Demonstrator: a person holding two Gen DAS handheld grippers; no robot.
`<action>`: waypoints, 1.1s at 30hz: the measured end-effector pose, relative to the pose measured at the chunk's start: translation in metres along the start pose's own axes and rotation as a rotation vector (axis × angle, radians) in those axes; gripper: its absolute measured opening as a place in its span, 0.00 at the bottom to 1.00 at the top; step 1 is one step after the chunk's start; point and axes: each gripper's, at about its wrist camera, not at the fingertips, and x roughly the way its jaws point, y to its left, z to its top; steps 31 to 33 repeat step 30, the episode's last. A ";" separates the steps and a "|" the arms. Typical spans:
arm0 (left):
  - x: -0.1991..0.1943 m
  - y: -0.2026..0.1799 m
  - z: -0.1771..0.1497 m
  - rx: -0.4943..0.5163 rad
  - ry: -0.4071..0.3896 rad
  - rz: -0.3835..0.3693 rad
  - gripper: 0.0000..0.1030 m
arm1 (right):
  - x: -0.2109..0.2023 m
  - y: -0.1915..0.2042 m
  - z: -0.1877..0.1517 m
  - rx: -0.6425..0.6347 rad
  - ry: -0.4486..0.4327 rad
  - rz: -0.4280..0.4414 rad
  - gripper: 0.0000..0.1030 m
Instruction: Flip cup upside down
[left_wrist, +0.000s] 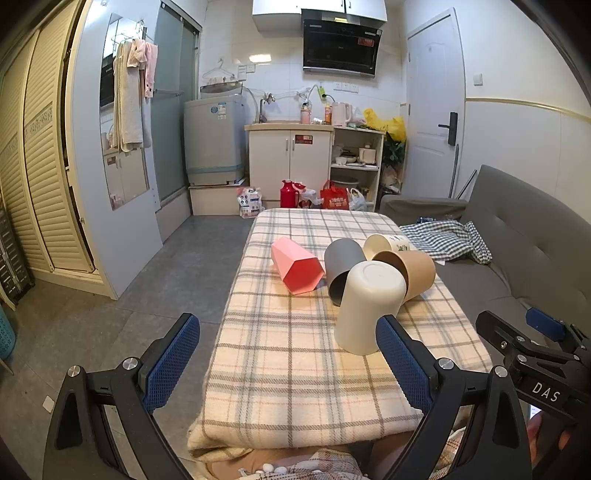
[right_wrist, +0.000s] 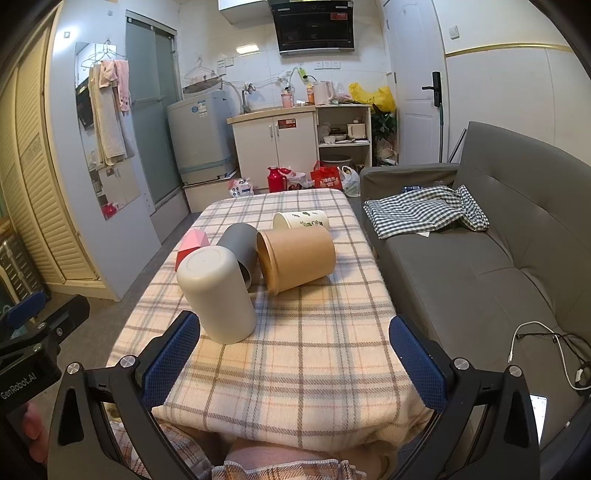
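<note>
A white cup (left_wrist: 369, 306) stands upside down, base up, on the plaid-covered table (left_wrist: 288, 369); it also shows in the right wrist view (right_wrist: 218, 295). Behind it lie on their sides a pink faceted cup (left_wrist: 295, 269), a grey cup (left_wrist: 341, 267), a brown paper cup (left_wrist: 410, 273) and a cream printed cup (left_wrist: 388, 243). My left gripper (left_wrist: 291, 362) is open and empty, just short of the white cup. My right gripper (right_wrist: 295, 362) is open and empty, with the white cup ahead to its left.
A grey sofa (right_wrist: 480, 258) with a checked cloth (right_wrist: 424, 214) runs along the table's right side. A cable (right_wrist: 554, 350) lies on the sofa seat. Floor lies to the table's left; cabinets, a washing machine and bags stand at the far wall.
</note>
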 end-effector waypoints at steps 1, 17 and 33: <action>0.000 0.000 0.000 0.001 -0.001 0.001 0.96 | 0.000 0.000 0.000 0.000 0.000 0.000 1.00; 0.000 0.000 0.000 0.001 0.001 0.001 0.96 | 0.001 0.000 -0.003 0.001 0.006 0.000 1.00; 0.000 -0.005 -0.005 0.004 -0.001 -0.015 0.96 | 0.004 0.003 -0.005 0.001 0.018 0.008 1.00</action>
